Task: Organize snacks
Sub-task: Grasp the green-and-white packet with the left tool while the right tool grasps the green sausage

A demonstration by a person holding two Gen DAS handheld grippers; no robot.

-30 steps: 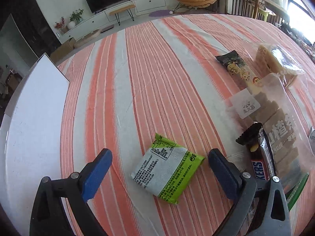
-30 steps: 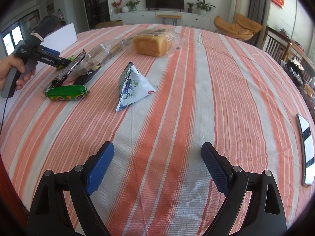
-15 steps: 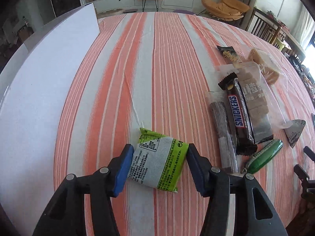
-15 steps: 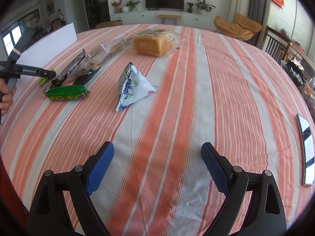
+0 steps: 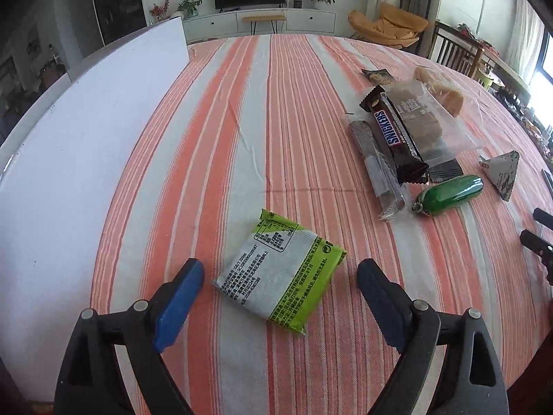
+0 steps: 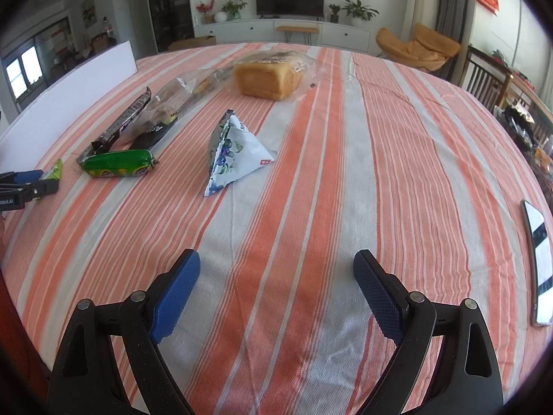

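A green and white snack packet (image 5: 281, 269) lies flat on the striped tablecloth, between the fingertips of my left gripper (image 5: 280, 276), which is open around it without touching. To its right lie a Snickers bar (image 5: 394, 135), a clear-wrapped dark stick (image 5: 376, 166), a clear bag of brown biscuits (image 5: 425, 117) and a green sausage (image 5: 449, 193). My right gripper (image 6: 276, 276) is open and empty above bare cloth. Ahead of it stand a triangular blue-flowered pouch (image 6: 235, 152), the green sausage (image 6: 117, 167) and a bagged bread loaf (image 6: 268, 76).
A white board (image 5: 69, 145) covers the table's left side. A phone (image 6: 539, 252) lies near the right edge. The left gripper shows at the far left of the right wrist view (image 6: 24, 186). Chairs stand beyond the table on the right.
My left gripper closed onto the green packet half a second ago and has now opened wide again, with the packet lying a little further ahead. The right gripper has not moved.
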